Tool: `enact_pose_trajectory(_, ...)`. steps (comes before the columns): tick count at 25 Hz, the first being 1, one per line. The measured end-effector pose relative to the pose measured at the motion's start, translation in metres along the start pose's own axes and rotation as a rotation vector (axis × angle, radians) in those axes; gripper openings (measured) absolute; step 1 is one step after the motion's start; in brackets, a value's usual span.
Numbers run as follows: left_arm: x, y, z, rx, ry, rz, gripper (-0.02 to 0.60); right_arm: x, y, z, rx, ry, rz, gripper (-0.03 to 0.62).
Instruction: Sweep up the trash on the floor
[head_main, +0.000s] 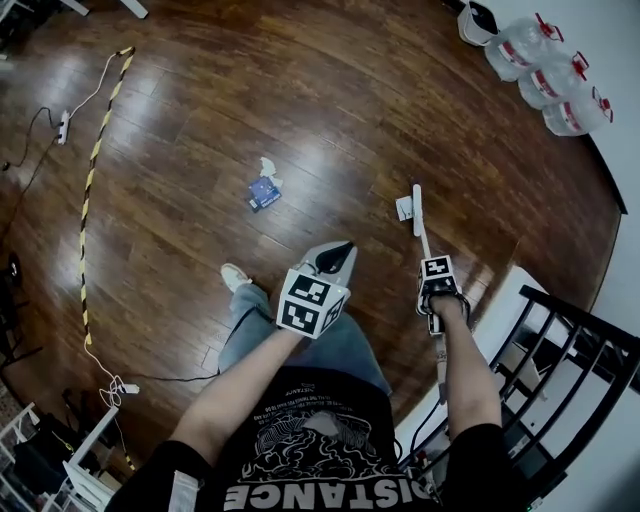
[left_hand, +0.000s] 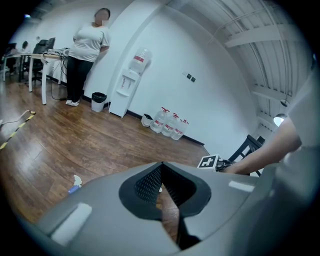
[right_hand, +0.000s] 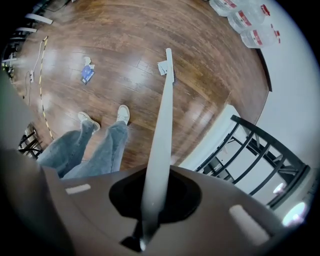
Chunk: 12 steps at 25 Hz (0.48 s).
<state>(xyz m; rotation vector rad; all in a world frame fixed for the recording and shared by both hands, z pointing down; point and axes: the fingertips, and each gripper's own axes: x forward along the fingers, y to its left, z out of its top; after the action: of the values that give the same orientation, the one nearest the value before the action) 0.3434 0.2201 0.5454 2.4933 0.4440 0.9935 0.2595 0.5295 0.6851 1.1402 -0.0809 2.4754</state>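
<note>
A brown wooden floor (head_main: 330, 110) fills the head view, shiny with glare patches. The person stands at its near edge in blue jeans (head_main: 290, 345), one white shoe (head_main: 235, 276) showing to the left. A black metal railing (head_main: 575, 350) stands at the near right, and a row of clear water bottles (head_main: 548, 62) lies along the wall at the far right. A yellow-and-black strip (head_main: 97, 150) runs near to far down the left side. The broom (head_main: 417, 212) reaches out from the right hand, its pale handle slanting down to a head that rests on the floor. The right gripper (right_hand: 156, 192) has its jaws clamped on that handle. The left gripper (left_hand: 162, 170) is raised above the knees with its jaws together at the tips and nothing between them. The trash lies in mid-floor, well apart from the broom head to its left: a blue packet (head_main: 264, 194) with a white crumpled scrap (head_main: 266, 166) just beyond it. A small white piece (head_main: 402, 208) sits right against the left side of the broom head.
</note>
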Motion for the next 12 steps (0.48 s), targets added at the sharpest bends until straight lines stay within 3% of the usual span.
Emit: enact_pose_trajectory(12,-0.092,0.096,0.002,-0.099,-0.061,0.071,0.005,-0.014,0.130,-0.014,0.043,-0.003,0.127,0.000)
